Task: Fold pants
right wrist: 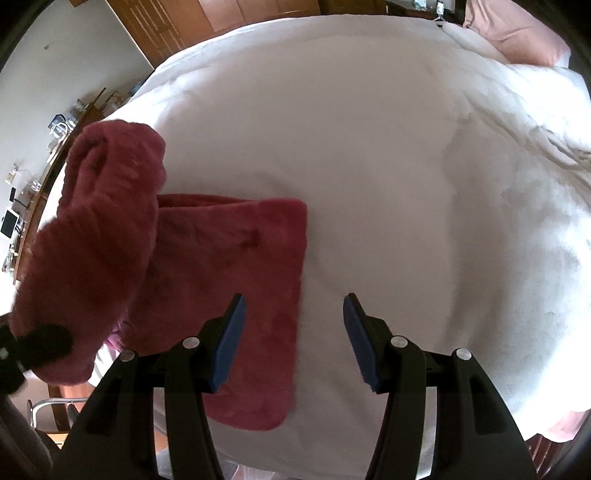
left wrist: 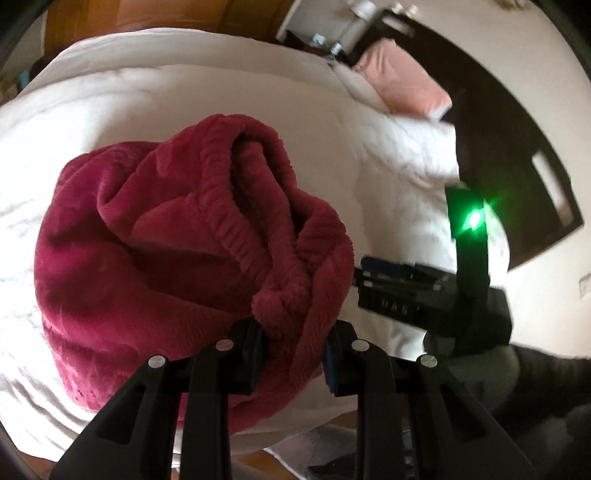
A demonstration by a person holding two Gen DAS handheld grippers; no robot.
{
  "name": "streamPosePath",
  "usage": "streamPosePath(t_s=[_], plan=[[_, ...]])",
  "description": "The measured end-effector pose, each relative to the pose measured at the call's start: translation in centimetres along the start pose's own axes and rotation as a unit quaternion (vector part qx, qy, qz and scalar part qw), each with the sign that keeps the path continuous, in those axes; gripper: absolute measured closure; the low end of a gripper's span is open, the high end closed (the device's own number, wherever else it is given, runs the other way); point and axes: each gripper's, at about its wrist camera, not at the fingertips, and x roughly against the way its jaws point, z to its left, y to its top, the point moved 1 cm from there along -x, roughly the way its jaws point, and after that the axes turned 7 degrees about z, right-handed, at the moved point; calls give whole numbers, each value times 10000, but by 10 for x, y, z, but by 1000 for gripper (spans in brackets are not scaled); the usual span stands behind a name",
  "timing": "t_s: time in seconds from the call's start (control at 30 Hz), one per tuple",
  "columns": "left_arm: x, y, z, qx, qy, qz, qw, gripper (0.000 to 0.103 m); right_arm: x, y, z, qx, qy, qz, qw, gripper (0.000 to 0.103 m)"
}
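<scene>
Jaws of the left gripper (left wrist: 293,352) are clamped on a bunched fold of the dark red fleece pants (left wrist: 177,258), pinching the fabric just beside the ribbed elastic waistband (left wrist: 236,206). In the left wrist view the pants fill the middle and nine o'clock side, the gathered waistband rising toward twelve o'clock while the rest of the cloth spreads over the white bed (left wrist: 184,99). At three o'clock in that view the right gripper (left wrist: 402,284) appears from the side as a blurred black body with a green light (left wrist: 472,220) glowing above it. At one o'clock a pink pillow (left wrist: 402,83) lies against a dark headboard (left wrist: 517,147).

Jaws of the right gripper (right wrist: 293,341) stand wide apart with nothing between them, blue pads (right wrist: 231,343) facing each other above the bed (right wrist: 369,147). In the right wrist view a flat folded panel of the pants (right wrist: 229,295) lies on the bedding from the centre toward seven o'clock, its right edge passing under the left-hand finger. At nine o'clock a lifted, rounded bundle of the same cloth hangs above that panel, with the left gripper (right wrist: 40,341) dark and blurred at its lower end. Wooden cabinets (right wrist: 207,22) run along eleven o'clock.
</scene>
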Motion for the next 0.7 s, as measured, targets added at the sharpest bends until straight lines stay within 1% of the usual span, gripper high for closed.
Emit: streamPosePath(t_s=[0.2,0.33,0.4,0.53,0.57,0.6,0.63,0.67,0.7], plan=[[-34,-23,-17,-365,186,363,9985,78,4,2,-20,-193,86,-22,9998,47],[-48,-36,-22,-346,92,482,9982,78,8,4,-26,-219,126,-41,9997,47],[-54,-40,-26,-479,227,497,9974,78,9,4,-26,-227,212,-40,9995,47],[-69,-45,-30,-639,500,558,9951,77,19,11,-27,-288,596,-91,9978,47],[-72,-45,-31,-676,554,556,9946,72,22,14,-25,-275,688,-120,9972,45],[-75,-46,-32,-730,568,547,9942,61,24,16,-23,-264,739,-139,9968,36],[-78,-47,-34,-763,500,552,9943,56,26,19,-20,-222,814,-190,9963,32],[-79,-48,-34,-764,432,552,9946,44,28,21,-17,-170,856,-213,9960,32],[-79,-48,-35,-766,296,540,9952,37,28,24,-11,-88,902,-210,9957,32]])
